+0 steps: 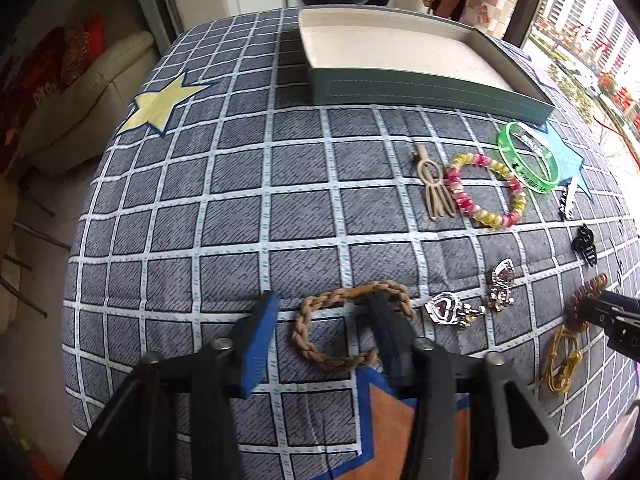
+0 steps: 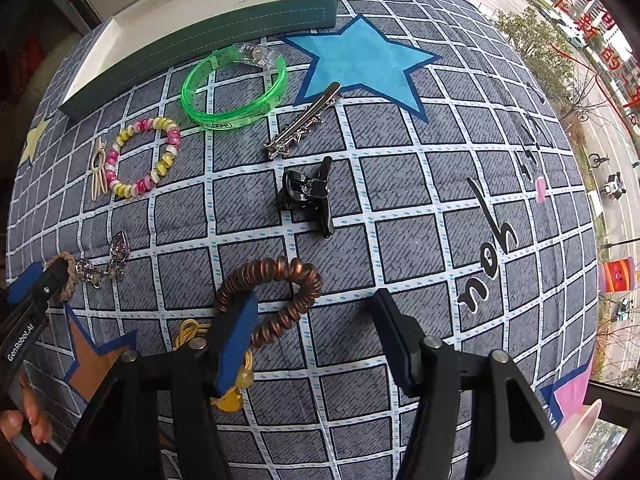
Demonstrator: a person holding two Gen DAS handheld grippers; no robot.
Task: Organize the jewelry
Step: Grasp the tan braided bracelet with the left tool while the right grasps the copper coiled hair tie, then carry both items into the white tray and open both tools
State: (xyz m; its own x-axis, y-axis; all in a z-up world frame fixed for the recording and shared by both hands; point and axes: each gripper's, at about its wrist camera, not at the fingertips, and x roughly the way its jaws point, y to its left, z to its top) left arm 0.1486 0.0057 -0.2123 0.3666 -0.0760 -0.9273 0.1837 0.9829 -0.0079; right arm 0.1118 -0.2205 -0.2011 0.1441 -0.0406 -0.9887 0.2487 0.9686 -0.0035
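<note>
Left wrist view: the pick-up step is being done on both sides, left gripper (image 1: pixel 320 330) straddling the braid (image 1: pixel 352 326), right gripper (image 2: pixel 312 336) straddling the coil (image 2: pixel 276 294), jaws not clamped yet, so they'd need closing, then lifting to the tray (image 1: pixel 420 88).

Both handheld grippers angle steeply downward, each filling the bottom of its own wrist view with two blue-padded fingers set partway apart. The left gripper (image 1: pixel 324 332) also shows at the left edge of the right wrist view, where fingers of a hand (image 2: pixel 24 424) wrap its handle at lower left. The right gripper (image 2: pixel 316 332) pokes in at the right edge of the left wrist view.
</note>
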